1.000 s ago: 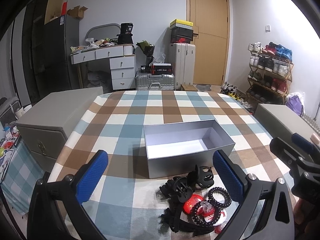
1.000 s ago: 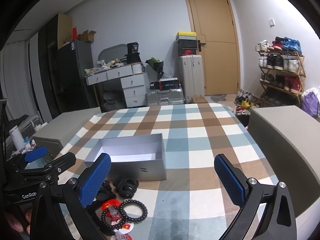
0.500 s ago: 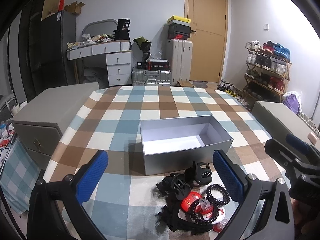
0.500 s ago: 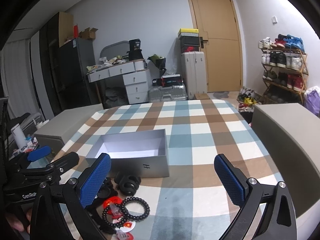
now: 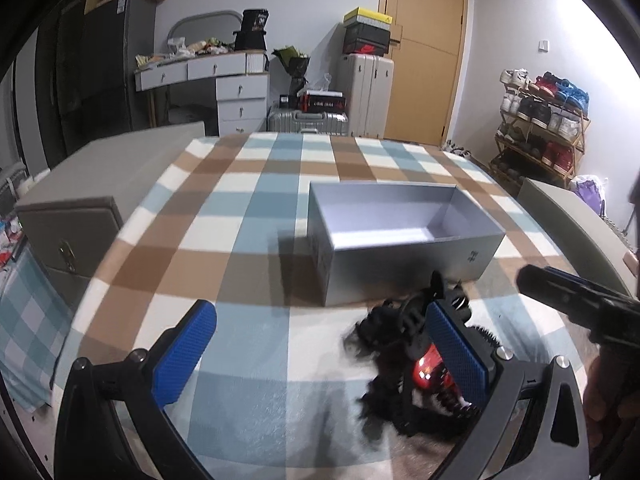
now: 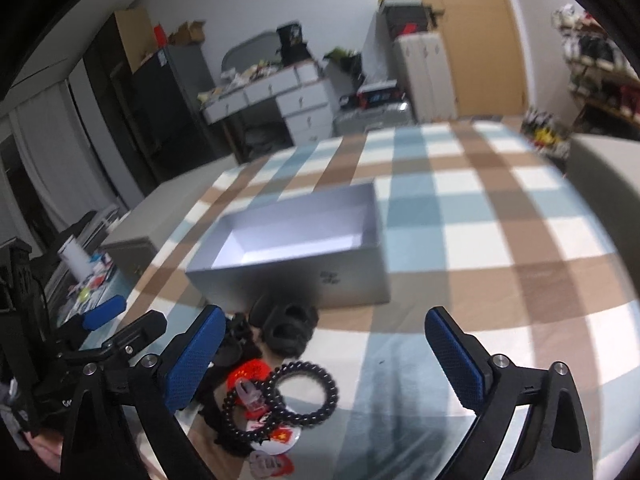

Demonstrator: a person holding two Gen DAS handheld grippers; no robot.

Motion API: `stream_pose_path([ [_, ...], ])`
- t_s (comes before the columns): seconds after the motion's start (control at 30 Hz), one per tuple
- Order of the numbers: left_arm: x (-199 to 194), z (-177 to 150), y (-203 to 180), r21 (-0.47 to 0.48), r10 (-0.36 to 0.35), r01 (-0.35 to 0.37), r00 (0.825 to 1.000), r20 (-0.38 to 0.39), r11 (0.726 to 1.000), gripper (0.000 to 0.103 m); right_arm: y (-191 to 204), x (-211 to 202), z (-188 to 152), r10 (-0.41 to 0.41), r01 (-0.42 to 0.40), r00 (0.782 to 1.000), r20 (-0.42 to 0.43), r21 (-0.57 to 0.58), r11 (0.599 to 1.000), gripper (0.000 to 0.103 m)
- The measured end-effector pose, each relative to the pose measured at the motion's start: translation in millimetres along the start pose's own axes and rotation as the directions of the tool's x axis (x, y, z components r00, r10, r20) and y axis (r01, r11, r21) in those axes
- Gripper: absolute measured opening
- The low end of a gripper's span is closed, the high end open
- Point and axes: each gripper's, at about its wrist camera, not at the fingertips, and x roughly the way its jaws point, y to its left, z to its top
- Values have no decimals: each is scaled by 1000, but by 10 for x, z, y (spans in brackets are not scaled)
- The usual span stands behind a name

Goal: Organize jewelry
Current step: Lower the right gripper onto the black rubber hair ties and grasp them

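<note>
Grey box (image 5: 404,240) behind hair-tie pile (image 6: 280,384)

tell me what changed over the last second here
Both grippers moved down and in toward the pile of hair ties and clips. The left gripper swung left, so the pile now sits by its right finger; the right gripper tilted and closed in on it. Both stayed open, and nothing was grasped. The grey box stayed empty on the checked cloth.

Both views swing: the left gripper (image 5: 320,354) shifts toward nine o'clock, and the right gripper (image 6: 326,354) dips nearer the hair ties (image 6: 298,390).
</note>
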Motion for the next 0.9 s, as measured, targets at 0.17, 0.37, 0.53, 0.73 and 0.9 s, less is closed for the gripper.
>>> stream_pose_path([
  [0.17, 50, -55, 98, -31, -37, 35, 999, -38, 999, 102, 17, 315, -3, 72, -68, 993, -97, 38, 997, 89],
  [0.37, 82, -98, 127, -37, -67, 65, 996, -65, 997, 102, 46, 521, 21, 85, -77, 985, -153, 56, 995, 87],
  [0.53, 117, -108, 128, -32, -92, 90, 993, -78, 995, 102, 49, 628, 26, 102, -89, 976, -192, 72, 993, 73],
  [0.73, 148, -66, 129, -21, -105, 104, 990, -89, 994, 102, 58, 656, 27, 128, -114, 972, -198, 80, 990, 54],
  [0.9, 194, -14, 99, -15, -133, 132, 985, -108, 991, 102, 78, 631, 23, 120, -109, 974, -192, 67, 992, 54],
])
